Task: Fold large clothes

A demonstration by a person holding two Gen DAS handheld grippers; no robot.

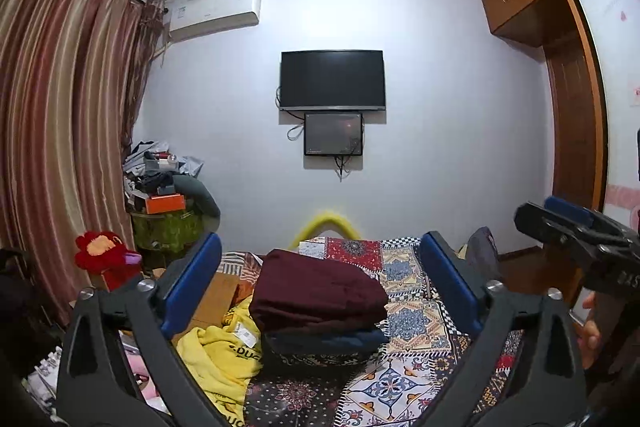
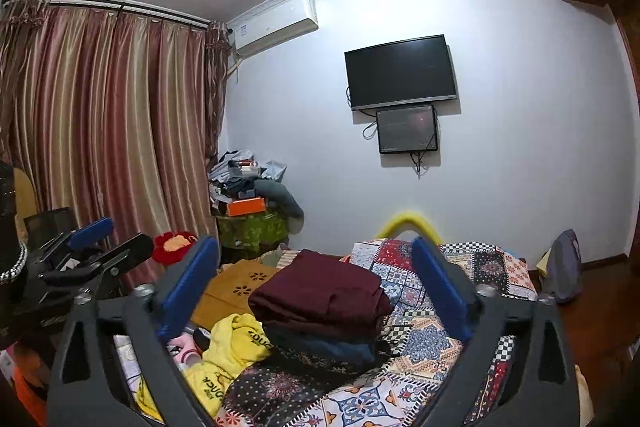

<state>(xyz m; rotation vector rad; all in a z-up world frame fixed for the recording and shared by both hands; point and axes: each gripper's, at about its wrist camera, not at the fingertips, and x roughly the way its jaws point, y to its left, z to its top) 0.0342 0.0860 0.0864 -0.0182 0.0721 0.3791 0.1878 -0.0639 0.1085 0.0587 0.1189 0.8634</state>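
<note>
A folded maroon garment (image 1: pixel 320 297) lies on top of a folded dark blue one (image 1: pixel 328 341) on the patchwork bedspread (image 1: pixel 412 323). The stack also shows in the right wrist view (image 2: pixel 320 297). A crumpled yellow garment (image 1: pixel 218 351) lies to the stack's left, also seen in the right wrist view (image 2: pixel 228 351). My left gripper (image 1: pixel 320 283) is open and empty, raised above the bed and facing the stack. My right gripper (image 2: pixel 316 279) is open and empty too, beside the left one. The right gripper shows at the right edge of the left view (image 1: pixel 576 227).
A red plush toy (image 1: pixel 106 255) and a cluttered green-draped stand (image 1: pixel 168 223) sit left of the bed by the striped curtains (image 1: pixel 60 131). A TV (image 1: pixel 332 81) hangs on the far wall. A wooden wardrobe (image 1: pixel 572 131) stands at the right.
</note>
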